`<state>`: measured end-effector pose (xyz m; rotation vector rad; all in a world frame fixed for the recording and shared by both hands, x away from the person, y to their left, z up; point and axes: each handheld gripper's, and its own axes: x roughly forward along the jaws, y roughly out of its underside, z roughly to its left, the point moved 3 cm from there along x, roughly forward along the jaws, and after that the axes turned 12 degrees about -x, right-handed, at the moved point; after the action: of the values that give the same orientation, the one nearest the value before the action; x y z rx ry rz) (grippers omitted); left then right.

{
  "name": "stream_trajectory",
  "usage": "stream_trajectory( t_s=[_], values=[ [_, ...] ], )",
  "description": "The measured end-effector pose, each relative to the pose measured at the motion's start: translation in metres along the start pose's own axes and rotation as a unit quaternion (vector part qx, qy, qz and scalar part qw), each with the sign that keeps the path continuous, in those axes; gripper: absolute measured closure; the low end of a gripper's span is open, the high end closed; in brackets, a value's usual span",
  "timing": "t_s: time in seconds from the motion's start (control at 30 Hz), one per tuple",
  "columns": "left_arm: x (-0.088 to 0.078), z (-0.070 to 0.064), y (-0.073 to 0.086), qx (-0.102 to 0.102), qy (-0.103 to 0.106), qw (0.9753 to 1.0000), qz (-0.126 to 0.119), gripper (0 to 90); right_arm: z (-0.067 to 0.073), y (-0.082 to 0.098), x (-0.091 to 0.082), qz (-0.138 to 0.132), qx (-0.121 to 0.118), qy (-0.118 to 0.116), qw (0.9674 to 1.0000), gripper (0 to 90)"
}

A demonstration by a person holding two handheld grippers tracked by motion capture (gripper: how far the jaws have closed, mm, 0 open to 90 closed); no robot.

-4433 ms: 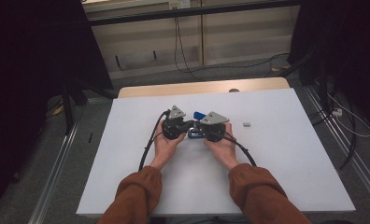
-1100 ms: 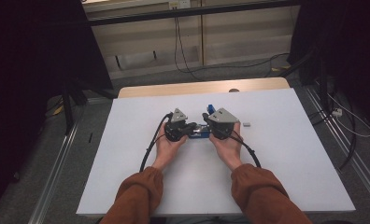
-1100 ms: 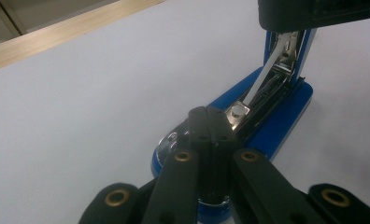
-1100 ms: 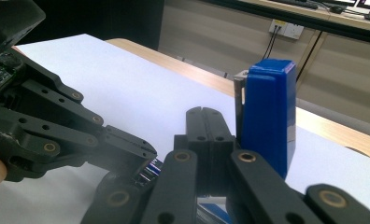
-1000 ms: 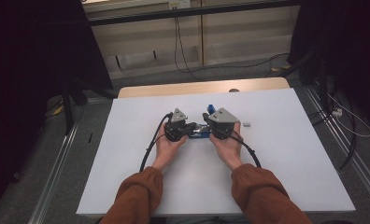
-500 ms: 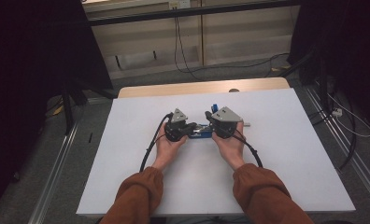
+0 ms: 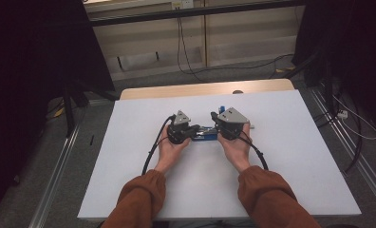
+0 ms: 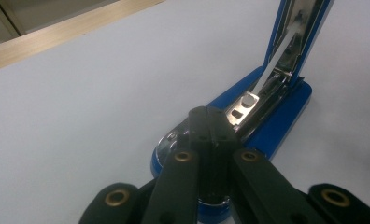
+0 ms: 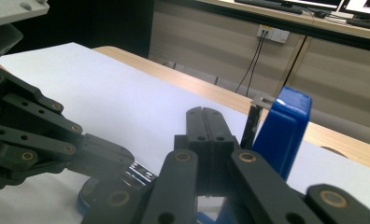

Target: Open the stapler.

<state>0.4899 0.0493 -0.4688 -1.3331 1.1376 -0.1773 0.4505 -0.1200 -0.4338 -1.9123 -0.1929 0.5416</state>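
My left tool [image 8: 206, 122] hides the blue stapler's [image 8: 272, 126] rounded front end, its black jaws pressed together on the shiny metal rail; the stapler lies mid-tabletop [image 7: 290, 180], glossy lid swung upright; my right tool [image 9: 205, 122], jaws likewise together, sits beside that lid, whether touching I cannot tell.

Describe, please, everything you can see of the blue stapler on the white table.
The blue stapler lies on the white table, between the two hands. It looks like blue plastic with shiny metal inside. It is open: its top arm stands swung up, and the metal staple channel lies bare on the base. The left hand-held gripper, jaws shut, presses on the front end of the base. The right hand-held gripper, also shut, is beside the raised arm.
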Motion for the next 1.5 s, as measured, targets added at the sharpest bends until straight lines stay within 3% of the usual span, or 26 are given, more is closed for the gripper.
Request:
stream_trajectory(
  t_s=[0.3,0.67,1.5],
  values=[
    [0.000,0.000,0.000,-0.001,0.000,1.0000,0.000,90.0,-0.010,0.002,-0.005,0.001,0.009,0.009,0.9999,90.0],
    [0.000,0.000,0.001,0.000,0.002,1.0000,-0.001,90.0,-0.011,0.003,-0.008,-0.001,0.013,0.009,0.9999,90.0],
    [0.001,0.000,0.001,0.002,0.000,1.0000,-0.004,90.0,-0.032,0.020,-0.021,0.021,0.031,0.029,0.9989,90.0]
  ],
)
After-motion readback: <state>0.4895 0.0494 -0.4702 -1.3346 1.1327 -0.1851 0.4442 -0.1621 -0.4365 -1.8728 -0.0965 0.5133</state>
